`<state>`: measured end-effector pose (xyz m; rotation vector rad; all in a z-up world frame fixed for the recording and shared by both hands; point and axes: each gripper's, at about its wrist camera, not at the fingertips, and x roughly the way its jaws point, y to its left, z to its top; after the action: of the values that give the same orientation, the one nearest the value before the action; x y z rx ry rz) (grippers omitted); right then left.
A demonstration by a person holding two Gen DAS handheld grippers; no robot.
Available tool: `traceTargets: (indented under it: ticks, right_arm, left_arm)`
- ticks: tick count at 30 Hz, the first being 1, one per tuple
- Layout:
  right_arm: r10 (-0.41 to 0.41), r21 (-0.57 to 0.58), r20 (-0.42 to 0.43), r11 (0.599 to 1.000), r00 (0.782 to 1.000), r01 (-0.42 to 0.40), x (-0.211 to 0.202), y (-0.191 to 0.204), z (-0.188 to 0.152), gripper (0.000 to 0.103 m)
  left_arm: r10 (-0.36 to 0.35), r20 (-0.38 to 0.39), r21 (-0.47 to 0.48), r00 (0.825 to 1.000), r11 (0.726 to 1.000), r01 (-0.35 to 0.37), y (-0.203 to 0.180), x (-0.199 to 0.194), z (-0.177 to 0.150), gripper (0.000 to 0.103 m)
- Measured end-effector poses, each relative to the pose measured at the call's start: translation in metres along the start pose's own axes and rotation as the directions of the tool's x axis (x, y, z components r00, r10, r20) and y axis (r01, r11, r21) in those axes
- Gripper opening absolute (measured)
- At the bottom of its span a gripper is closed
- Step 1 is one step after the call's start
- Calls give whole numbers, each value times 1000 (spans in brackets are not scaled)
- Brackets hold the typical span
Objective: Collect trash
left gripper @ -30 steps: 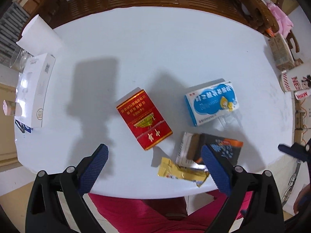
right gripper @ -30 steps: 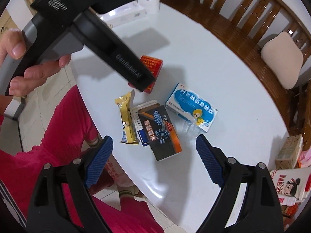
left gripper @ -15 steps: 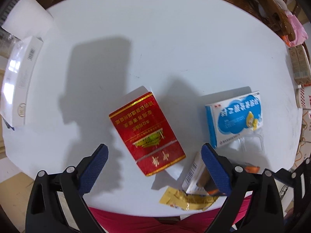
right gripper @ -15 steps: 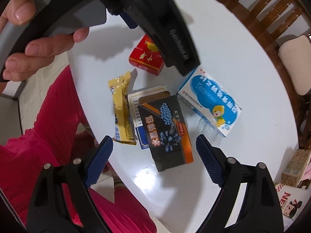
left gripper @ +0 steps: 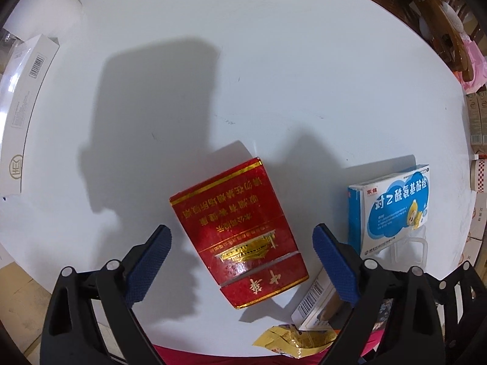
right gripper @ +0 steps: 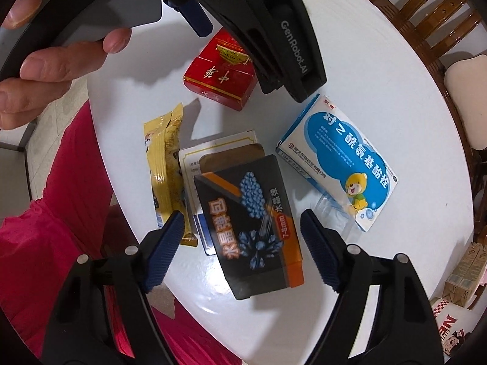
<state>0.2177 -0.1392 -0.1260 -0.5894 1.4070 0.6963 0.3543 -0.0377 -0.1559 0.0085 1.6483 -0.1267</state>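
A red and gold cigarette box (left gripper: 240, 234) lies flat on the white round table (left gripper: 243, 60). My left gripper (left gripper: 242, 264) is open, its blue pads on either side of the box's near half, just above it. The box also shows in the right wrist view (right gripper: 219, 76), partly under the left gripper's body. My right gripper (right gripper: 243, 246) is open, straddling a black and orange box (right gripper: 252, 225) that rests on a white carton (right gripper: 210, 158). A yellow snack wrapper (right gripper: 166, 167) lies at the table edge. A blue and white medicine box (right gripper: 338, 164) lies to the right.
A long white box (left gripper: 24, 97) lies at the table's far left edge. Wooden chairs (right gripper: 426, 9) ring the table. Cartons and a printed cup (right gripper: 456, 328) stand off the table at right. The person's red-clothed legs (right gripper: 45, 243) are below the near edge.
Both grippers have dropped closer to the table. The left now frames the red box; the right now frames the black and orange box. Nothing has been gripped.
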Motion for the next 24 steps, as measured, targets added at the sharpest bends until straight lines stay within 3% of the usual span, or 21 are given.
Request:
traceTargets:
  ticks: [2, 4, 16, 24]
  right_arm:
    - [0, 2, 0, 1000, 1000, 0, 1, 0, 1, 74]
    - [3, 8, -7, 1000, 1000, -3, 3, -1, 2, 60]
    - [9, 61, 13, 998, 1000, -10, 1, -16, -1, 55]
    - [-15, 112, 27, 994, 1000, 12, -10, -18, -3, 54]
  left_arm:
    - [-1, -3, 8, 1000, 1000, 1, 0, 1, 1, 86]
    - [-8, -9, 11, 1000, 1000, 8, -3, 2, 0, 84]
    - [16, 3, 36, 1000, 999, -16, -8, -2, 5, 68]
    - [-2, 20, 70, 1000, 998, 0, -20, -10, -4, 65]
